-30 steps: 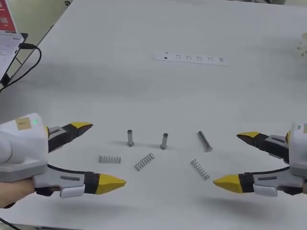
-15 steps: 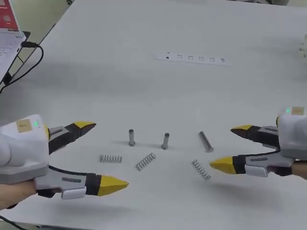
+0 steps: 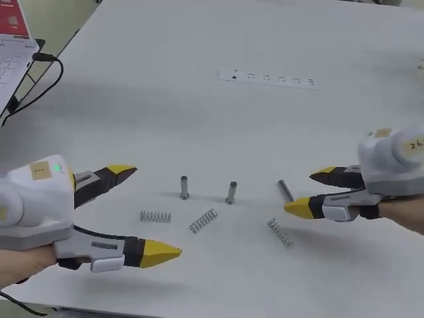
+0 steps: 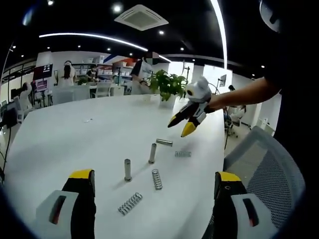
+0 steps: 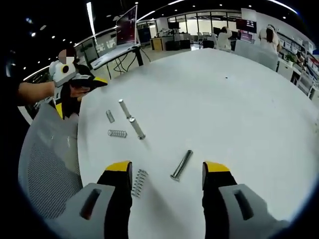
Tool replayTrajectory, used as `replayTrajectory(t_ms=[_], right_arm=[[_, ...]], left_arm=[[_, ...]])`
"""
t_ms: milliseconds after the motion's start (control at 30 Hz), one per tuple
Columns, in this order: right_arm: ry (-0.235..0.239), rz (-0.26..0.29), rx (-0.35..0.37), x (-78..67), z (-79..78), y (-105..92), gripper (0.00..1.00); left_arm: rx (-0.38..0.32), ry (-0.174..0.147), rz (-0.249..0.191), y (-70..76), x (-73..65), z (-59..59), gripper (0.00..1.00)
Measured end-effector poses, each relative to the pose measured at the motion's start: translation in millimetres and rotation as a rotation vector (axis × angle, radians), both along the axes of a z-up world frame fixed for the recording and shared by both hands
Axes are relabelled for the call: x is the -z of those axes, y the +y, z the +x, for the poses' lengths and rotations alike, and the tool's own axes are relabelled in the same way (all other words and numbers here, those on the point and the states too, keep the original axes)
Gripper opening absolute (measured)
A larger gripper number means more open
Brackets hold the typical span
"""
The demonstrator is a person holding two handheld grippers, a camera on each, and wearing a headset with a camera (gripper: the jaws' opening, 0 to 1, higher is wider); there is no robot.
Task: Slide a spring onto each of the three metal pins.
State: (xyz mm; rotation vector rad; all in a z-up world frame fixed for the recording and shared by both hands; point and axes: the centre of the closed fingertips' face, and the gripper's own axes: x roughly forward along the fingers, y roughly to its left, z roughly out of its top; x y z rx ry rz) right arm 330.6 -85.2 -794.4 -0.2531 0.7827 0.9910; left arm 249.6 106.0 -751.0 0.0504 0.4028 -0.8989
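Note:
Two metal pins [image 3: 184, 187] [image 3: 231, 192] stand upright on the white table [image 3: 199, 126]. The third pin [image 3: 285, 191] lies flat to their right. Three springs [image 3: 156, 216] [image 3: 203, 221] [image 3: 279, 232] lie loose in front of them. My left gripper [image 3: 149, 211] hovers open at the left, short of the pins, holding nothing. My right gripper [image 3: 306, 191] is open just right of the lying pin. In the right gripper view the lying pin [image 5: 181, 164] sits between the yellow tips of my right gripper [image 5: 167, 167], with a spring [image 5: 140, 181] beside it. The left gripper view shows my left gripper [image 4: 154, 175] and the pins [image 4: 127, 170] ahead.
A white power strip [image 3: 268, 79] lies further back on the table. A laptop [image 3: 10, 46] with a black cable [image 3: 40, 86] sits at the far left edge. A grey mesh chair [image 5: 50, 164] stands at the table's near edge.
My right gripper has moved left and away from me, up to the lying pin, and its tips look closer together. My left gripper has hardly moved.

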Motion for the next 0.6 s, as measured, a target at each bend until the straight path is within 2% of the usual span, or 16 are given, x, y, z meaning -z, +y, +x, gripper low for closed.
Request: replayTrajectory(t_ms=[433, 600], right_arm=[[0.061, -0.044, 0.067, 20.3, 26.0, 8.1, 0.44], [0.109, -0.051, 0.108, 28.2, 33.3, 9.6, 0.36]], left_arm=[[-0.008, 0.005, -0.002, 2.7, 1.0, -0.4, 0.96], [-0.013, 0.009, -0.002, 3.9, 2.3, 0.1, 0.96]])
